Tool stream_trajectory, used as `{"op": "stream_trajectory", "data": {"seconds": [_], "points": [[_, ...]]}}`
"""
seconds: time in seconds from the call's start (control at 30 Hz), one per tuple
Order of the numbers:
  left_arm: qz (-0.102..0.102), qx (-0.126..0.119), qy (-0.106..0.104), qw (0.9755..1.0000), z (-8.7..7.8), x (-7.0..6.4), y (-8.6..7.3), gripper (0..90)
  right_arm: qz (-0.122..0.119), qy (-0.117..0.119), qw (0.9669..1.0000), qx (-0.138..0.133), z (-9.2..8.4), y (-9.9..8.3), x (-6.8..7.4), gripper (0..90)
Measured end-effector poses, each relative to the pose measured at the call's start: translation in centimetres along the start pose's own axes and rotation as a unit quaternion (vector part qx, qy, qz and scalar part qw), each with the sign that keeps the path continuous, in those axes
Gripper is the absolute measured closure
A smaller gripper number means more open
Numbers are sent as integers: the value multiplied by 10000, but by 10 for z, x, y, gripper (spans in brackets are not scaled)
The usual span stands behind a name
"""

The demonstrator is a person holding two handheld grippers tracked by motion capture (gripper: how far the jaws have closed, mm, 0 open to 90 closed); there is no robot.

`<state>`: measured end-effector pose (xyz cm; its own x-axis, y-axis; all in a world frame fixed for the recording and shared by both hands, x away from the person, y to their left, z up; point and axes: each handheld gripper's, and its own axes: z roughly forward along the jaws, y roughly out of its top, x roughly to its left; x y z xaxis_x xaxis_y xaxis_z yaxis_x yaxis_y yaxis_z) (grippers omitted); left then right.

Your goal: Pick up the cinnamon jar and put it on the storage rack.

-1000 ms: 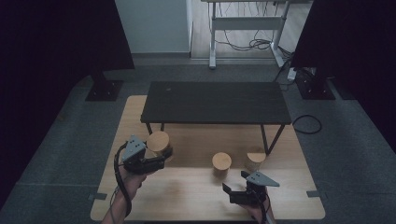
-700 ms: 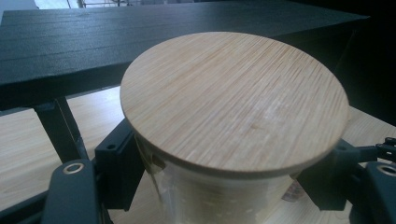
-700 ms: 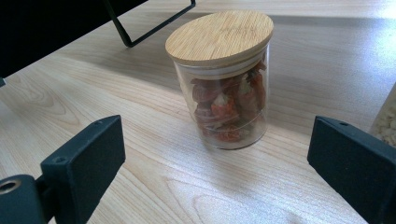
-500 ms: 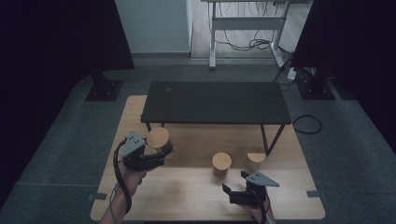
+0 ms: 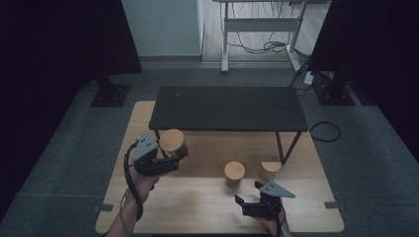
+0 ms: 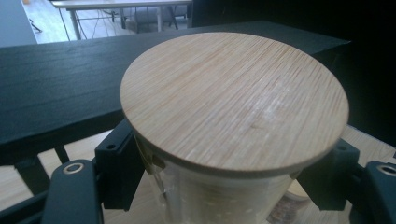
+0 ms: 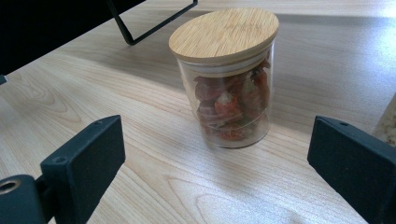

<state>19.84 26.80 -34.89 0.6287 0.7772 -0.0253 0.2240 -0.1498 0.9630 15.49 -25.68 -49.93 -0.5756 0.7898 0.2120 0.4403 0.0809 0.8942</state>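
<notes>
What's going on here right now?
The left gripper is shut on a wood-lidded jar, held beside the black shelf. The right gripper is open, facing a second jar of red pieces standing on the table. A third jar stands by the shelf's leg.

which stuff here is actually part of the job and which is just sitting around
In the job:
- left gripper, shut on the held jar with a wooden lid
- right gripper, open, facing the jar of red pieces
- black shelf

Just lying about:
- third jar
- black stands
- cables on the floor
</notes>
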Motion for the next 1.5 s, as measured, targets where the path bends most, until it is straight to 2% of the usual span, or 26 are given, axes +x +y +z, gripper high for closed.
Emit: {"op": "stream_trajectory", "data": {"seconds": [0.2,0.77,1.5], "points": [[40,-33,12,10000,0,-1,5,253,-2,12,10000,7,0,0,0,37],[-8,-58,70,10000,4,2,14,253,-16,35,10000,29,1,0,0,37],[116,-76,162,9998,17,2,32,253,-18,35,10000,53,2,0,0,37]]}}
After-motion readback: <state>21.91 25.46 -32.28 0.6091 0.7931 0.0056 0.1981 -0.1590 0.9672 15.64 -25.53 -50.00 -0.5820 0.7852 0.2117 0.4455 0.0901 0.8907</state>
